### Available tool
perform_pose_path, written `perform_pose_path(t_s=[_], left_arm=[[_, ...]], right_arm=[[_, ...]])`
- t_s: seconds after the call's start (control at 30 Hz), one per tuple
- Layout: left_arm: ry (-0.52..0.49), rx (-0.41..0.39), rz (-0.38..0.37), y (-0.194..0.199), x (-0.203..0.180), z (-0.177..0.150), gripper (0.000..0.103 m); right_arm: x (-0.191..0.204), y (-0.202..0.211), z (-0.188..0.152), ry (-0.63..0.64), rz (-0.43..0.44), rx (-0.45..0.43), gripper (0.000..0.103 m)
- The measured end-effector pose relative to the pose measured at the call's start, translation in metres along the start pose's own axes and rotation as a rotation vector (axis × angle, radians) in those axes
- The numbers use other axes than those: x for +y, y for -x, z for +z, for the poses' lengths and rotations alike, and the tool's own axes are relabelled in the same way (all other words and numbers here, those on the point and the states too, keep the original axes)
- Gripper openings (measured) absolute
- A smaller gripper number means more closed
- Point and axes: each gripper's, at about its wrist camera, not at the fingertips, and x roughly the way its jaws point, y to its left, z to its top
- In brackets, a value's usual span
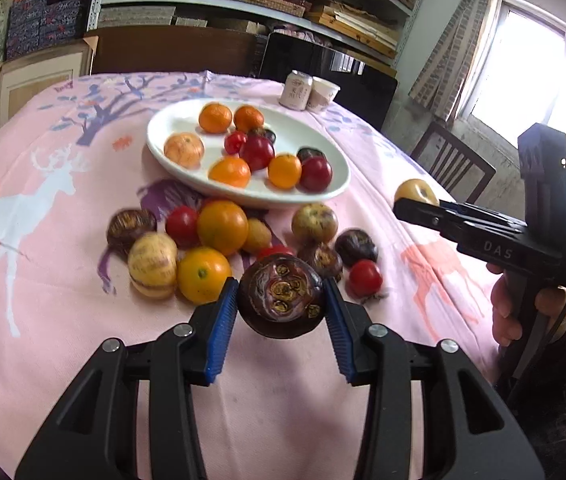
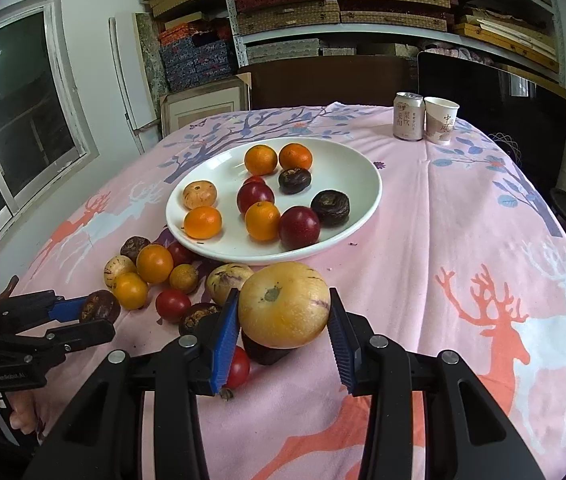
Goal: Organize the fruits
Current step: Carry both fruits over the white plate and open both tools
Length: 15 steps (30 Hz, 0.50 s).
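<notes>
My left gripper [image 1: 281, 300] is shut on a dark purple mangosteen [image 1: 281, 295], lifted a little above the pink cloth. My right gripper [image 2: 284, 310] is shut on a pale yellow pepino melon [image 2: 284, 305], also held above the cloth. In the left wrist view the right gripper [image 1: 417, 202] shows at the right with the melon [image 1: 416, 191] at its tip. In the right wrist view the left gripper [image 2: 97, 314] shows at the left with the mangosteen [image 2: 100, 306]. A white plate [image 2: 357, 164] beyond holds several oranges, red plums and mangosteens. A loose pile of fruit [image 1: 219, 236] lies in front of the plate.
A drink can [image 2: 408, 116] and a paper cup [image 2: 441, 120] stand at the table's far right edge. The round table wears a pink deer-print cloth [image 2: 463, 240]. A chair [image 1: 453, 164] stands by the window side. Shelves of boxes fill the back wall.
</notes>
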Motion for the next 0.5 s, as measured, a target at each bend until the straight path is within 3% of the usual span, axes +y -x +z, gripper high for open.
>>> perform_pose_path(t_s=[0.23, 0.5], left_arm=[[-0.054, -0.065, 0.031, 0.002, 0.001, 0.065, 0.042], [0.007, 0.003, 0.054, -0.067, 0.033, 0.141, 0.042]], right_arm=[[-0.018, 0.003, 0.042, -0.005, -0.034, -0.070, 0.042], [-0.037, -0.057, 0.100, -0.034, -0.032, -0.038, 0.042]])
